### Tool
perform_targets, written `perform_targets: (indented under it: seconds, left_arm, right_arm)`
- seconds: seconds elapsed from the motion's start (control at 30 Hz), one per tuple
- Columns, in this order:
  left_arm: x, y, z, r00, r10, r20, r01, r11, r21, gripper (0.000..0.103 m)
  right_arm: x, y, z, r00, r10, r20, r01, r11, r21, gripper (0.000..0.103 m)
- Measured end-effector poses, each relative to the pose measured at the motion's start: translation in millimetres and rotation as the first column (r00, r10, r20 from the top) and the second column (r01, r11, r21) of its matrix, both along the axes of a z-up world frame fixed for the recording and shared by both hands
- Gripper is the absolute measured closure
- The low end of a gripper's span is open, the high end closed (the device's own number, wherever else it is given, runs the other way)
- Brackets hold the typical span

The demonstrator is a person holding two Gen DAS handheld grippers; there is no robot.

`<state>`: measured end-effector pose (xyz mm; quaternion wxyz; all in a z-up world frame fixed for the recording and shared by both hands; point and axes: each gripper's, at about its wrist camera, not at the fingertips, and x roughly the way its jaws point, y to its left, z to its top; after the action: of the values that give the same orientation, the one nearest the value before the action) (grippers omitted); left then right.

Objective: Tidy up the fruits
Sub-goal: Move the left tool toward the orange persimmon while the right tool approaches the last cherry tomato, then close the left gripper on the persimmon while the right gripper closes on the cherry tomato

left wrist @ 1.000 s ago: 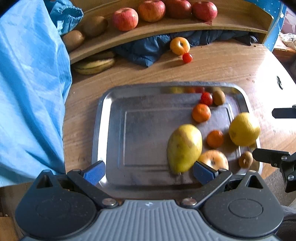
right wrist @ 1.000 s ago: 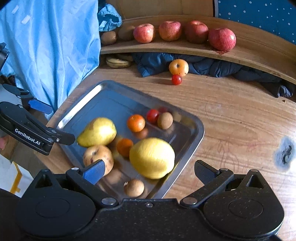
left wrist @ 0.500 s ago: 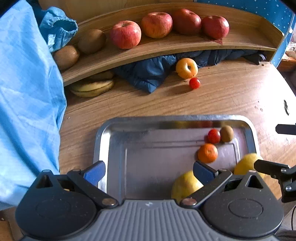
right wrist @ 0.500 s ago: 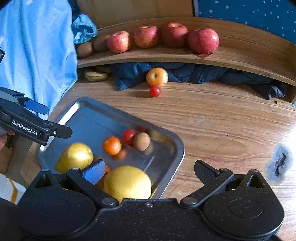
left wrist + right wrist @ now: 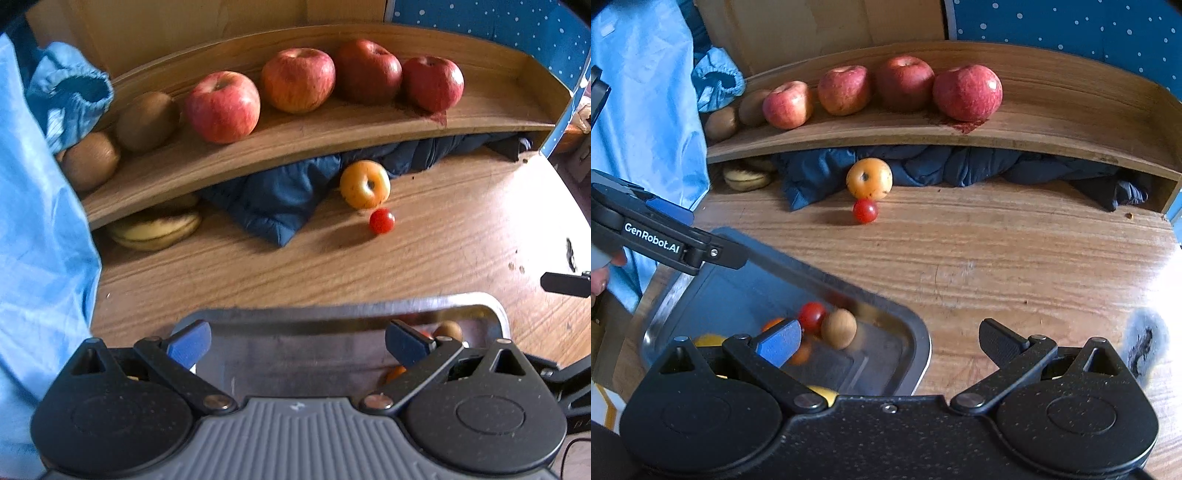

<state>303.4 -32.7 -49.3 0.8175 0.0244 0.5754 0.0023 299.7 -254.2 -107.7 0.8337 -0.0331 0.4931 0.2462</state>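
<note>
Both grippers have pulled back from the tray, jaws wide and empty.

A second ago the left gripper (image 5: 297,341) looked down on the whole tray (image 5: 347,308) with pear, lemon and oranges in sight; now only the tray's far rim shows, with a small brown fruit (image 5: 447,329) at its right corner, and the shelf (image 5: 314,142) with four apples and two kiwis fills the upper view. The right gripper (image 5: 890,341) has likewise drawn back and tilted up: the lemon is nearly hidden under its body, leaving a tomato (image 5: 811,316), the brown fruit and an orange (image 5: 772,324) in view. The orange-yellow fruit (image 5: 869,178) and a loose tomato (image 5: 865,211) lie touching on the table (image 5: 1015,258), beyond the tray.
</note>
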Motion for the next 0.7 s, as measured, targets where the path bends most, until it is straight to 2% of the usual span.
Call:
perform_targets:
  seconds: [0.47, 0.7]
  left_arm:
    - [50.3, 2.1, -14.4, 0.999, 0.041, 0.007, -0.039, 0.988, -0.147, 0.001]
    - [70.9, -5.0, -26.8, 0.999, 0.039, 0.027, -0.034, 0.982, -0.186, 0.001]
  right_arm:
    - [23.2, 33.8, -12.5, 0.999, 0.031, 0.016, -0.031, 0.999, -0.041, 0.001]
    - [28.0, 53.1, -17.8, 0.996, 0.074, 0.057, -0.068, 0.993, -0.100, 0.001]
